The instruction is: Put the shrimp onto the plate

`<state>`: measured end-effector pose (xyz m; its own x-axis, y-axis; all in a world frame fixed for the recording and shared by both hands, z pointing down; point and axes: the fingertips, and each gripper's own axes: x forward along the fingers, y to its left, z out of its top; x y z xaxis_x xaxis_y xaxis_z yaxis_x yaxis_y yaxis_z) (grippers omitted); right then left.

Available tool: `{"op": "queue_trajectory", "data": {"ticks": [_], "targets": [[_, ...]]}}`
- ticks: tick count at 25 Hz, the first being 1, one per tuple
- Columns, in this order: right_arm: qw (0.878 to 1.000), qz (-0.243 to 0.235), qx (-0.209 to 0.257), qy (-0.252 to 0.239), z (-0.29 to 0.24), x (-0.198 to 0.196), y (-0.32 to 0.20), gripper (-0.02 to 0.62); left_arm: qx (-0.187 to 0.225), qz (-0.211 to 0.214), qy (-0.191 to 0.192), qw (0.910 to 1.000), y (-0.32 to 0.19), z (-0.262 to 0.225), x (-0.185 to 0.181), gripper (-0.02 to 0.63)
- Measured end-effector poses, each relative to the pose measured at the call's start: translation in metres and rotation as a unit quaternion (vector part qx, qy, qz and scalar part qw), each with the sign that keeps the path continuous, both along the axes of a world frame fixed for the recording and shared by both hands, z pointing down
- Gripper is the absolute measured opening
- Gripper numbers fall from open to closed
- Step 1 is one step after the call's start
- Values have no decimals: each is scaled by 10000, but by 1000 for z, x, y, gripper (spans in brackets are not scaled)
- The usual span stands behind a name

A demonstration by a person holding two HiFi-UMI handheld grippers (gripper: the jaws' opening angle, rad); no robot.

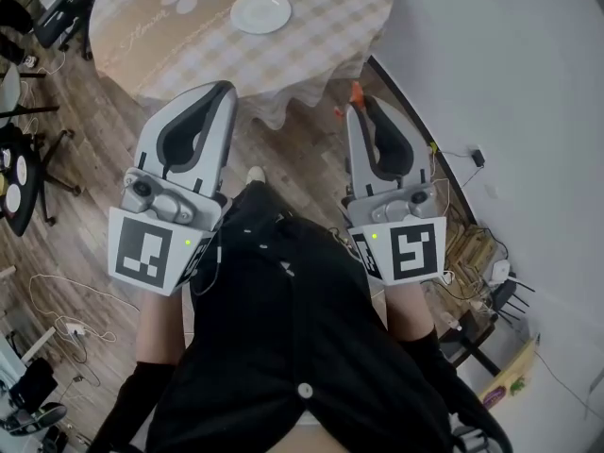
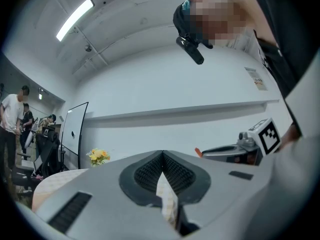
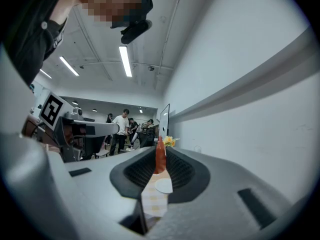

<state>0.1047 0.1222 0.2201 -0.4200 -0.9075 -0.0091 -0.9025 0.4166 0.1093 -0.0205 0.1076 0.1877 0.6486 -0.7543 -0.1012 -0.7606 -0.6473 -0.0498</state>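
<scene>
Transport step, by the look of it. The right gripper grasps the shrimp at its tips. The left gripper is clenched and empty. The next move likely calls for reaching forward to the table and lowering the shrimp over the plate.

Your left gripper and right gripper wear pale grey shells that taper to long jaws, lined with black ribbed pads. Each ends, on your near side, in a white cube printed with black square markers, with a small green light beside it. You wear a black garment with a white button and black sleeves.
</scene>
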Motion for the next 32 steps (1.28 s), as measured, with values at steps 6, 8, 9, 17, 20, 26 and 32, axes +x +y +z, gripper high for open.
{"op": "queue_trajectory", "data": {"ticks": [6, 8, 9, 17, 20, 26, 32], "targets": [[9999, 127, 50, 48, -6, -15, -32, 49, 56, 38, 95, 9999, -36, -5, -18, 2], [9998, 170, 57, 62, -6, -19, -42, 49, 114, 32, 156, 9998, -47, -9, -23, 2], [9998, 185, 57, 70, -7, -21, -46, 49, 121, 41, 167, 9998, -51, -9, -25, 2], [9995, 290, 28, 118, -5, -36, -81, 49, 3, 206, 3, 9998, -82, 4, -43, 2], [9994, 340, -11, 98, -2, -41, -91, 49, -88, 313, -108, 9994, -90, 13, -48, 2], [9991, 403, -22, 89, 0, -51, -101, 49, -99, 360, -100, 9993, -102, 16, -58, 2], [9991, 417, -58, 113, 1, -58, -106, 49, -144, 377, -77, 9992, -108, 20, -64, 2]]}}
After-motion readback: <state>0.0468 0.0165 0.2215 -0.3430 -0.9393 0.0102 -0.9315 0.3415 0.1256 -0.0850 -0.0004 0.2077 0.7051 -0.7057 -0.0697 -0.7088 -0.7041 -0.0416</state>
